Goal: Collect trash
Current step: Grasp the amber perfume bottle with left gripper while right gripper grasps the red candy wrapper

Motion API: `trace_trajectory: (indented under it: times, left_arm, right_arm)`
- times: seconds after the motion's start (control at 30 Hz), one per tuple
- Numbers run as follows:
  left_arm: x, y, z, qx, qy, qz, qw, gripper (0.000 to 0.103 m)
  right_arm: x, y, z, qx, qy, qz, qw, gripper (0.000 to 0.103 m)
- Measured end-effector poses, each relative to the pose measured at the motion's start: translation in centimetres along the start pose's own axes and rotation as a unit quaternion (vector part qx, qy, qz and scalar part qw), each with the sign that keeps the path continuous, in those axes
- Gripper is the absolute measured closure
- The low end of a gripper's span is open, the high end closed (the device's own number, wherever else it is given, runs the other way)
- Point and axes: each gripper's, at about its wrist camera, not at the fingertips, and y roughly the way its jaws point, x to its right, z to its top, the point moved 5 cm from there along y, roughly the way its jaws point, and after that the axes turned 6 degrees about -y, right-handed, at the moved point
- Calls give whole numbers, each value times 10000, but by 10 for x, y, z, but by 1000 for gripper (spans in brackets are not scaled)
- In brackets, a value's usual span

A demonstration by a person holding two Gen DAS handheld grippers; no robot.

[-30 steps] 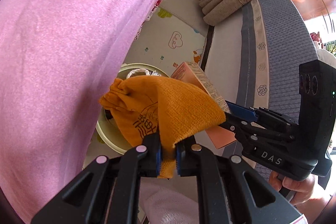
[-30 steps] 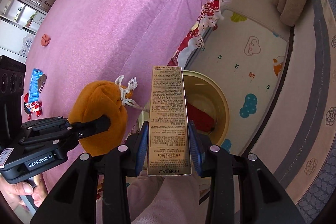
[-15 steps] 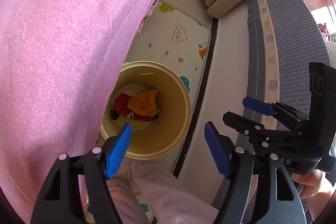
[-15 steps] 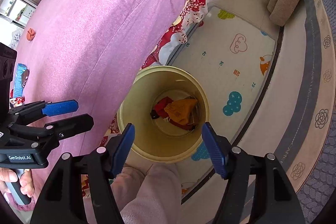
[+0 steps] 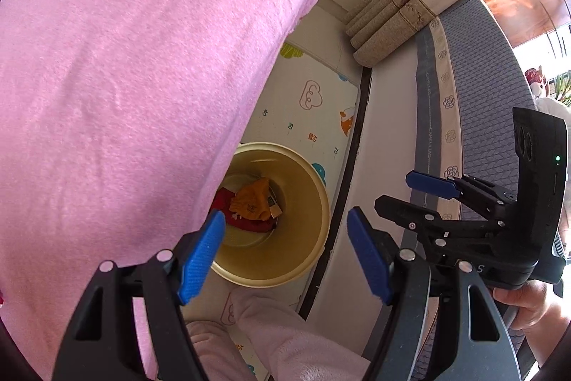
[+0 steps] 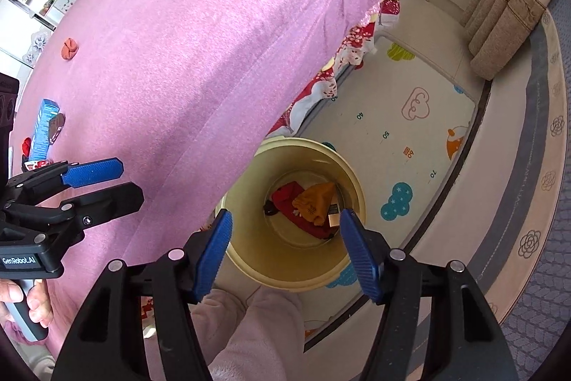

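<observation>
A home: children's play mat (image 6: 410,116), curtains (image 6: 499,16), pink-covered table (image 6: 200,34).

bed (image 6: 200,34): pink cover, nearly bare | far left on it: small red-orange lump (image 6: 69,48), blue box (image 6: 43,127), dark wrapper (image 6: 56,128) beside the box | floor: play mat (image 6: 421,120) with cloud prints | on mat, by the bed's near edge: yellow bin (image 6: 342,259) | far right: rolled mats (image 6: 506,20), grey rug (image 5: 474,116)
</observation>
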Motion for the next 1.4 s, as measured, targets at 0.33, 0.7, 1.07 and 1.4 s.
trace_trajectory:
  times: [0.33, 0.7, 1.07, 1.4]
  left_arm:
    - [-107, -112, -26, 726, -1087, 398, 9906, 33]
    - [-281, -214, -135, 1517, -2953, 1288, 9344, 32]
    - [-362, -250, -204, 1888, -4155, 1444, 8780, 29]
    - [-403, -240, -227, 2037, -5330, 1458, 8082, 29]
  right_arm:
    - [-121, -12, 53, 135, -1150, 342, 9927, 42]
    - [-341, 25, 66, -124, -2809, 1120, 9531, 42]
    - [-449, 70, 51, -474, -3646, 1132, 9230, 42]
    - [-477, 114, 60, -937, -4223, 1076, 8952, 77]
